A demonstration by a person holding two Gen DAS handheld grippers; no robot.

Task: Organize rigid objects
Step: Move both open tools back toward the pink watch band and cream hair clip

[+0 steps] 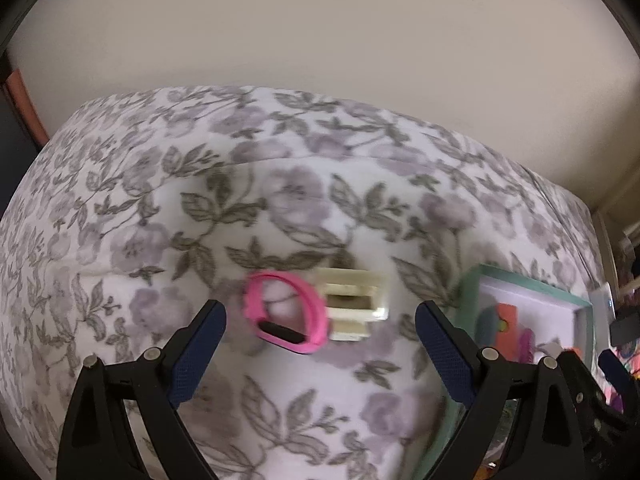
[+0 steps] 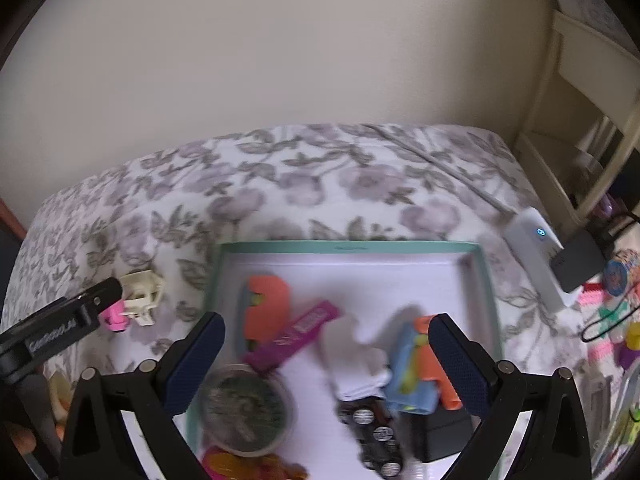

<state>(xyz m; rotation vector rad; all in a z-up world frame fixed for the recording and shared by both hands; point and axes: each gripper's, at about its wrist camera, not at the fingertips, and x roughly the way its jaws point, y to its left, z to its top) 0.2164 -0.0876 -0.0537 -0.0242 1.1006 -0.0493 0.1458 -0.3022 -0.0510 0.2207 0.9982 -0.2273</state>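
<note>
- My left gripper (image 1: 320, 320) has its jaws spread wide, nothing clamped; no pad presses on anything.
- Between and just beyond its fingertips on the floral bedspread (image 1: 200, 208): a pink band (image 1: 286, 312), with a cream plastic piece (image 1: 354, 302) touching its right side.
- My right gripper (image 2: 326, 334) is also wide open and empty, hovering over the teal-rimmed box (image 2: 352, 246).
- In the box, white floor, I see: an orange-and-grey toy (image 2: 266, 308), a purple bar (image 2: 294, 332) leaning across it, a white piece (image 2: 354, 354), a blue-and-orange toy (image 2: 418, 372), a black toy car (image 2: 374, 436), a black cube (image 2: 444, 436), and a round clear container (image 2: 246, 410) at the front left edge.
- An orange-and-pink item (image 2: 248, 466) sits at the bottom edge; too blurred to identify.
- From the right wrist view, the left gripper's finger sits beside the pink band and cream piece, left of the box, on the bedspread.
- A white device (image 2: 534, 240) with a blue light lies right of the box.
</note>
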